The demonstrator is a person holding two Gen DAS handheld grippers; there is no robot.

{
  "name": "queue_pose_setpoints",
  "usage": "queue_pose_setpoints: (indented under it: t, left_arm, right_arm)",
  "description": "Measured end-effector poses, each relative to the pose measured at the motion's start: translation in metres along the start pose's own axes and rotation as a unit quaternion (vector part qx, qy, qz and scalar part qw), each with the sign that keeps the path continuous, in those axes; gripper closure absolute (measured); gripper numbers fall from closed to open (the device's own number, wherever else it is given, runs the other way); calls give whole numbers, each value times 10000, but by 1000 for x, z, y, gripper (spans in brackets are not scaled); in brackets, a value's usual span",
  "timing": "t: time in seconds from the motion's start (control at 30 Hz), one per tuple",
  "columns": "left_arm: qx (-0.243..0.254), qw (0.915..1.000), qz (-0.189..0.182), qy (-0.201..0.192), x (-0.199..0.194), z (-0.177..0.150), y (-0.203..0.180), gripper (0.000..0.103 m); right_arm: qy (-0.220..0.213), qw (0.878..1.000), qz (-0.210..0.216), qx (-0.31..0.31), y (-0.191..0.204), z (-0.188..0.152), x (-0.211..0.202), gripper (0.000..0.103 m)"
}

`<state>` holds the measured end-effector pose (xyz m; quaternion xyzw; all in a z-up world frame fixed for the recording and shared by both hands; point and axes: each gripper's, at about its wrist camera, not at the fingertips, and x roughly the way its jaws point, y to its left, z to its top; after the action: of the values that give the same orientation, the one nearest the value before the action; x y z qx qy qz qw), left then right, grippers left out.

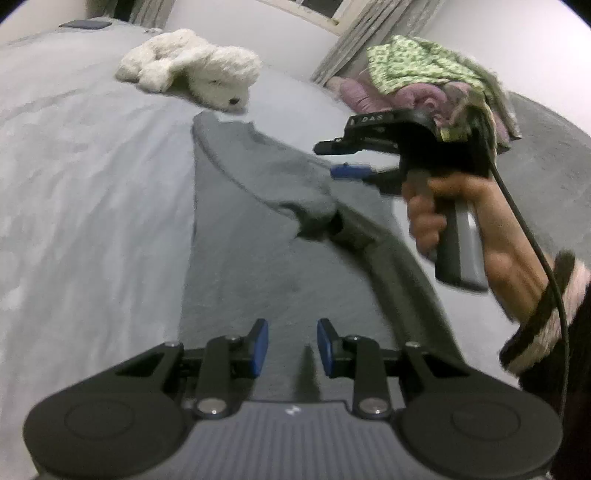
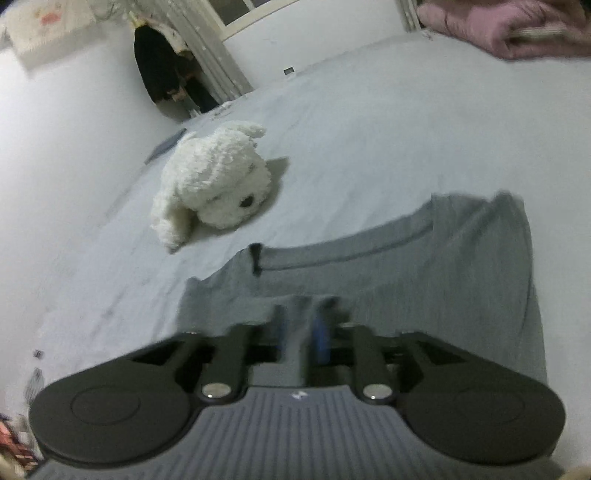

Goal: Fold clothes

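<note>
A grey shirt (image 1: pixel 258 258) lies spread on the pale bed sheet (image 1: pixel 92 184), with one sleeve folded in across its body. My left gripper (image 1: pixel 292 347) hovers over the shirt's near end, open, with nothing between its blue pads. A hand (image 1: pixel 443 206) holds my right gripper (image 1: pixel 338 159) above the shirt's right side. Its fingers stand slightly apart and no cloth shows between them. In the right wrist view the right gripper (image 2: pixel 301 328) is blurred over the grey shirt (image 2: pixel 443 277), whose collar lies ahead of it.
A white plush dog (image 1: pixel 199 70) (image 2: pixel 214 184) lies on the bed beyond the shirt's collar. A pile of green-patterned and pink clothes (image 1: pixel 424 74) sits at the far right. A dark flat object (image 1: pixel 85 24) rests near the bed's far edge. Curtains hang behind.
</note>
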<state>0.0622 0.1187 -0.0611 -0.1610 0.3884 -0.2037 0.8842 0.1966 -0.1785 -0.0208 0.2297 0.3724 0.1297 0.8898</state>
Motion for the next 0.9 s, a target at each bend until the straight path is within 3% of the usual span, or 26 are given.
queue_pose_setpoints:
  t: [0.33,0.57,0.9]
  left_arm:
    - [30,9998,196,-90,-14,2,5,75]
    - [6,9996,288,18,-20,-8,20,75]
    - [147,9995,135,264,-46,-47,-1,75]
  right_arm:
    - [343,9978,567,-42,21,-50,-53,57]
    - [397,9982,225,-391,23,-80,-117,57]
    - [564,9984,-11,100,-3,-146,-182,57]
